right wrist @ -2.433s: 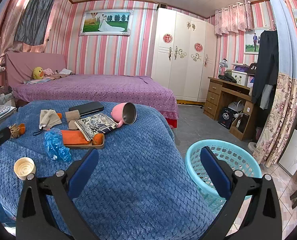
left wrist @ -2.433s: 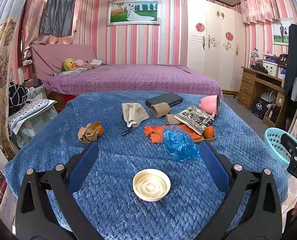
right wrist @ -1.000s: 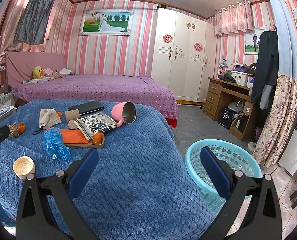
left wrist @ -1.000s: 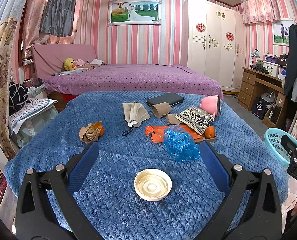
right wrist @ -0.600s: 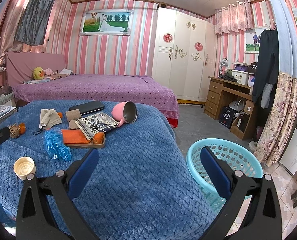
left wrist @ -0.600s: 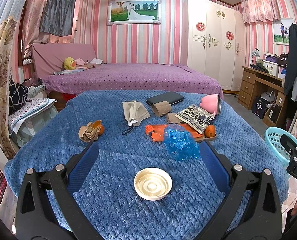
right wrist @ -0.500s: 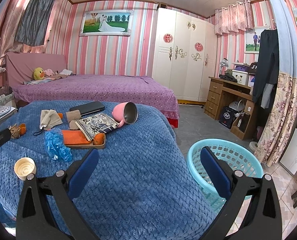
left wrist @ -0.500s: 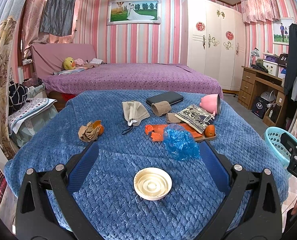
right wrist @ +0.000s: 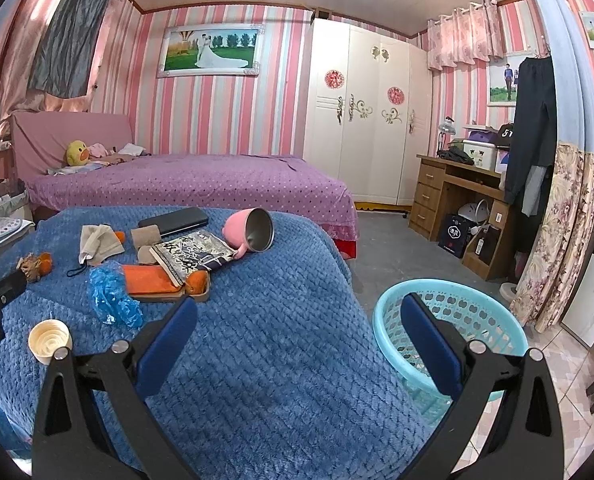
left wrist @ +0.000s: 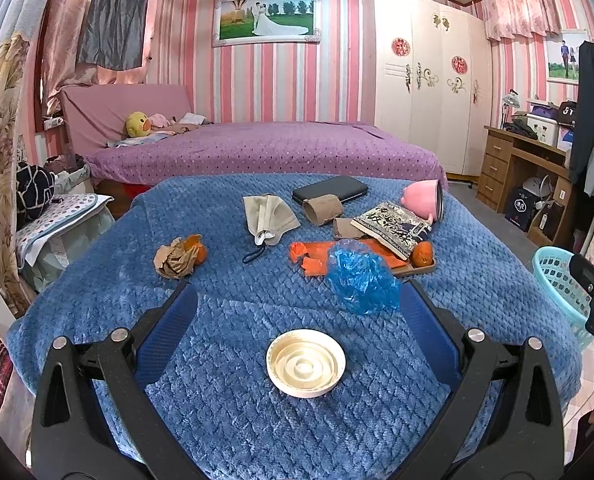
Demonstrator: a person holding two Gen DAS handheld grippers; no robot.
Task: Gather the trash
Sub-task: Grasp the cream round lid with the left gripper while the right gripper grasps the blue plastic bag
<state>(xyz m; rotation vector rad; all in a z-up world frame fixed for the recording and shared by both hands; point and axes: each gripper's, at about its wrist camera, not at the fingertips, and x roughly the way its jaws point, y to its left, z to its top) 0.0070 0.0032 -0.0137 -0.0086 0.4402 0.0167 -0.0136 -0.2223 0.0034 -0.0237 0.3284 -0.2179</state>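
While both grippers hang wide and empty, nothing looks collected yet: the left gripper (left wrist: 297,308) frames the cream paper cup (left wrist: 305,362) just ahead between its 2 fingers, so the next move calls for closing on it and carrying it to the teal basket (right wrist: 453,328) ahead of the right gripper (right wrist: 297,320).

cream paper cup (left wrist: 305,362) upright | blue plastic wrap (left wrist: 361,276) crumpled | basket (right wrist: 449,328) on floor

Each claw (left wrist: 299,312) (right wrist: 299,322) has black angular arms, silver screws and blue padded fingers (left wrist: 165,334).
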